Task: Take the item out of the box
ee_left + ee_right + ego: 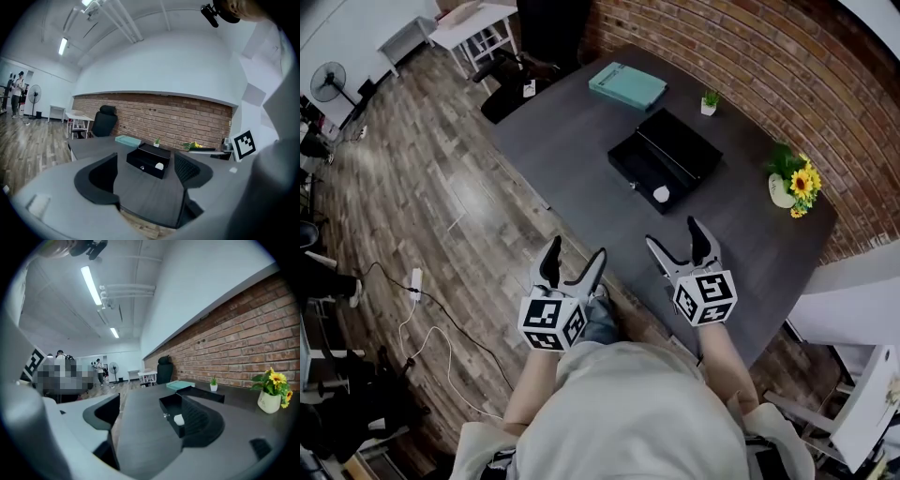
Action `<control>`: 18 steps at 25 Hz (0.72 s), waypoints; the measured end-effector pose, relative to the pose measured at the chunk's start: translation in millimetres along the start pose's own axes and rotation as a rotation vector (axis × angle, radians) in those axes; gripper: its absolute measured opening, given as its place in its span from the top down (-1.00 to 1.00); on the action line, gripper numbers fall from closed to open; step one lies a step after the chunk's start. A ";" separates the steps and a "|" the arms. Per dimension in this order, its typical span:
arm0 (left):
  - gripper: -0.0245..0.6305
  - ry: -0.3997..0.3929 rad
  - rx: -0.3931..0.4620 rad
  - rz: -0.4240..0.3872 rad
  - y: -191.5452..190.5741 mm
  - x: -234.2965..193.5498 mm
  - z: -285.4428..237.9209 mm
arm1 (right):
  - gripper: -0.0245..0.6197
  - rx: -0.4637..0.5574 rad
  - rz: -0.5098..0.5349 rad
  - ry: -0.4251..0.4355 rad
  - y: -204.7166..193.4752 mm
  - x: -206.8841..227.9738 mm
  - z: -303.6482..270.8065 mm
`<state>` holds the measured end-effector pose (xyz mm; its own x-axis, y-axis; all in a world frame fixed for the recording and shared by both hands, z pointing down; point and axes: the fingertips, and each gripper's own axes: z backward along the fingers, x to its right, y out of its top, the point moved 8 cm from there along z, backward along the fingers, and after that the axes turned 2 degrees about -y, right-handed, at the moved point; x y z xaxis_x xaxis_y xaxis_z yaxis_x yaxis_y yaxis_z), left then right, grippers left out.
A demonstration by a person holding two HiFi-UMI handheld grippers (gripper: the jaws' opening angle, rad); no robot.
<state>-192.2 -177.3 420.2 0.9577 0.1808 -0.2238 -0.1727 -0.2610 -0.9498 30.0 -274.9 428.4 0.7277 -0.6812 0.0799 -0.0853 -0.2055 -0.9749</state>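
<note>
both empty, jaws apart: left gripper (576, 248) and right gripper (673, 232) hover short of the tabletop (572, 131); box (675, 141) open, white item (661, 194) exposed.

teal book (626, 85), small potted plant (710, 101), sunflower vase (795, 186), office chair (522, 70)

Red brick wall (722, 56) at one o'clock behind a dark grey table (572, 131); wood plank floor (422, 169) at nine; white side table (473, 21) at eleven.
</note>
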 end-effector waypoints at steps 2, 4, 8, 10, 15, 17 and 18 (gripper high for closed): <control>-0.20 -0.016 -0.010 -0.001 6.2 -11.2 -17.1 | -0.37 -0.025 0.000 -0.019 -3.7 8.5 -16.8; -0.20 -0.032 -0.017 -0.002 12.2 -22.0 -33.0 | -0.37 -0.050 0.002 -0.036 -7.7 15.4 -32.8; -0.20 -0.063 -0.033 -0.002 20.6 -40.4 -63.2 | -0.37 -0.110 0.015 -0.062 -18.0 29.4 -63.5; -0.20 -0.079 -0.045 0.000 22.6 -47.7 -75.5 | -0.37 -0.145 0.020 -0.069 -25.0 36.2 -77.6; -0.20 -0.114 -0.078 -0.003 27.5 -65.5 -103.0 | -0.32 -0.216 0.018 -0.106 -40.3 54.0 -109.6; -0.20 -0.125 -0.089 -0.004 29.1 -71.7 -113.4 | -0.19 -0.247 0.011 -0.123 -46.7 61.9 -119.9; -0.20 -0.131 -0.094 -0.004 29.7 -74.2 -118.6 | -0.14 -0.265 0.007 -0.130 -50.1 65.8 -124.3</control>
<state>-241.2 -310.9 434.5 0.9190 0.3027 -0.2525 -0.1406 -0.3467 -0.9274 -2.5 -396.8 508.4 0.8060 -0.5911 0.0299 -0.2529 -0.3896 -0.8856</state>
